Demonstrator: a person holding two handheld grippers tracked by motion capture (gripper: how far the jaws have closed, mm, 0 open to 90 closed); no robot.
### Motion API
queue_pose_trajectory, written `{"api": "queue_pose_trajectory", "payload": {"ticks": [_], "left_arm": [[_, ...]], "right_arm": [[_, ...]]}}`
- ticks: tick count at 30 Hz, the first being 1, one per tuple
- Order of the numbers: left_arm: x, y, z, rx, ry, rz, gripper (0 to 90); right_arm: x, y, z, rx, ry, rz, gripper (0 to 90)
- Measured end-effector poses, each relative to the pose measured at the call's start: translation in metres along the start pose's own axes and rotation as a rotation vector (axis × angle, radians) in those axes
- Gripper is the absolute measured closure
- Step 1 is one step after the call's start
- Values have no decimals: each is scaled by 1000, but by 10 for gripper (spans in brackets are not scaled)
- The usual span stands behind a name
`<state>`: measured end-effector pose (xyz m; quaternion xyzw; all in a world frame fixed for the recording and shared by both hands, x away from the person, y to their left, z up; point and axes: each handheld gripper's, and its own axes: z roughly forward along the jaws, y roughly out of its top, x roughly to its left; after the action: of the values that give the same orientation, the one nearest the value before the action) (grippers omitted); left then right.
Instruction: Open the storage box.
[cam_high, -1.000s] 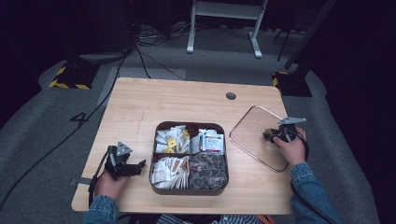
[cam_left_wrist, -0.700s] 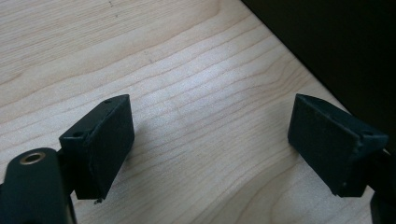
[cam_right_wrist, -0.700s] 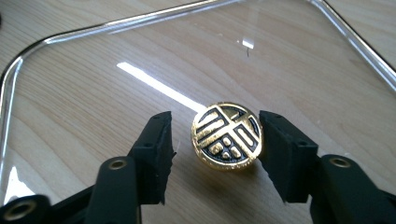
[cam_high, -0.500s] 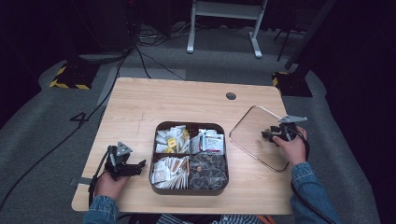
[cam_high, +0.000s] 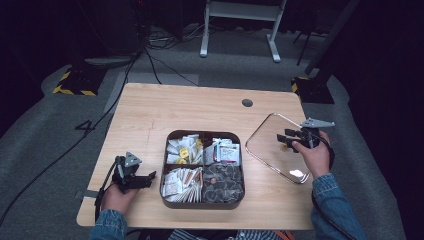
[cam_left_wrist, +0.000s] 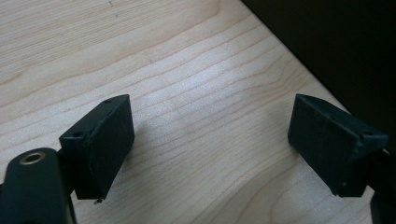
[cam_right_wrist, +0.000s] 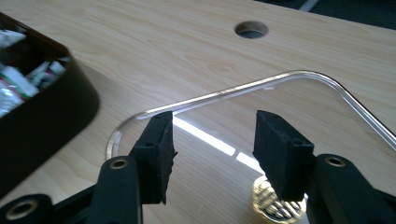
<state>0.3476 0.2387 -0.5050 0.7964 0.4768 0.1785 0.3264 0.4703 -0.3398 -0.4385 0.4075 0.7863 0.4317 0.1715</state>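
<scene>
Main risk: the clear lid (cam_high: 276, 148) is a thin, slick pane lying flat on the table (cam_high: 165, 107), so a pinch on its small gold knob (cam_right_wrist: 276, 205) could slip, or the lid could skate toward the table's right edge, which is near. A skewed lift might also clip the box wall.

Right gripper (cam_right_wrist: 212, 140) hangs over the lid, jaws partly open, holding nothing; knob sits just under the right jaw, not between the two.

Left gripper (cam_left_wrist: 210, 142) is wide open and empty, low over bare wood just left of the dark compartment box (cam_high: 203, 168).

Lid: transparent, rounded-square, bright rim, glare streaks across it. It lies just right of the box, apart from it.

Box is uncovered, four compartments full of packets and sachets (cam_high: 183, 148).
</scene>
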Motion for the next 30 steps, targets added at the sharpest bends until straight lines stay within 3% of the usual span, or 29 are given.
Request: {"api": "queue_pose_trajectory", "payload": {"ticks": [7,11,24,30], "left_arm": [[-2,-1,-1,-2,3,0,155],[-3,-1,-1,-2,9,-4,156],[-6,-5,-4,0,-21,26,158],[-6,-5,-4,-2,-22,25,158]], "right_arm": [[28,20,-4,-61,64,-68,492],[43,26,-7,-94,104,-41,482],[94,39,-9,-91,150,-100,514],[106,45,-7,-61,151,-126,509]]}}
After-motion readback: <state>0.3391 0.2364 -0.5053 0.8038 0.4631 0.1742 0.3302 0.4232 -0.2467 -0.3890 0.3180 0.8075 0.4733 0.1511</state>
